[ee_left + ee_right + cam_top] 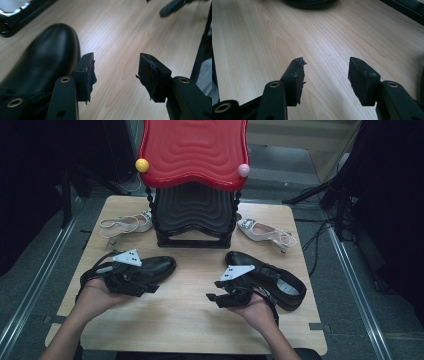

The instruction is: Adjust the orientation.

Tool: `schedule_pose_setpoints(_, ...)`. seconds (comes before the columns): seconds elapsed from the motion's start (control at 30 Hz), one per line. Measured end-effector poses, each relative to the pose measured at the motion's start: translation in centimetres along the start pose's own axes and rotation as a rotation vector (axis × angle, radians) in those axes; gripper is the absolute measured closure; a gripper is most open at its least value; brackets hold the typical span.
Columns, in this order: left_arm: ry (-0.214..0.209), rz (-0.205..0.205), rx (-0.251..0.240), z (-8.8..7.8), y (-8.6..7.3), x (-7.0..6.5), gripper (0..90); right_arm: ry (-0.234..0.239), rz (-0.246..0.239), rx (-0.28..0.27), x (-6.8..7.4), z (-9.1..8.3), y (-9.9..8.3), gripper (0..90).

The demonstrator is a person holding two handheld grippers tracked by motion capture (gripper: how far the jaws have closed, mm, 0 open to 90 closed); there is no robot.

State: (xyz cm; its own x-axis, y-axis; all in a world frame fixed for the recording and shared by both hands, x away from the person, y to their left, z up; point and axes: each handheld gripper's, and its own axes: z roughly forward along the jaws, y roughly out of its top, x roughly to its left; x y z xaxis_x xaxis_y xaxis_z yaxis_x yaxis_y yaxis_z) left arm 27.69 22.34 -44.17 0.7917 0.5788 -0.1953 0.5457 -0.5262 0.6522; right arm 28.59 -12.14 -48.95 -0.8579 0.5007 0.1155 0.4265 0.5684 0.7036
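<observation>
Left gripper [150,289] and right gripper [212,297] released, nothing between the pads. Left black shoe [155,267] just beside the left one, right black shoe [272,277] behind the right, apparently ready for picking.

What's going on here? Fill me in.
A person holds a gripper in each hand over a wooden table. The left gripper is open beside the left black shoe, gripping nothing. The right gripper is open too, over bare wood, with the right black shoe beside that hand. Two white sandals flank a red and black rack at the back.
</observation>
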Motion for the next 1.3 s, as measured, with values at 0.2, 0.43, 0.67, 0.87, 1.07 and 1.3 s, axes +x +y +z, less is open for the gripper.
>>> schedule_pose_setpoints(0.2,0.046,0.014,0.038,-1.9,0.1,1.5,47.8,0.019,-0.002,0.017,0.2,0.5,0.3,48.0)
schedule_pose_setpoints(0.43,0.078,-0.001,0.041,-2.9,-0.6,3.3,47.8,0.019,-0.006,0.019,0.2,0.6,0.4,47.7)
schedule_pose_setpoints(0.67,0.095,-0.006,0.025,-4.8,-1.1,5.7,49.1,0.018,0.008,0.015,0.0,0.5,0.4,47.5)
schedule_pose_setpoints(0.87,0.128,-0.034,0.016,-6.6,-2.3,7.9,48.9,0.019,0.005,0.029,0.1,0.8,0.3,47.2)
schedule_pose_setpoints(1.07,0.138,-0.048,0.043,-7.3,-4.3,9.8,48.5,0.02,0.004,0.035,0.1,0.9,0.3,46.9)
schedule_pose_setpoints(1.3,0.144,-0.055,0.087,-6.8,-6.2,11.0,47.8,0.024,0.011,0.043,0.0,1.0,0.2,46.7)
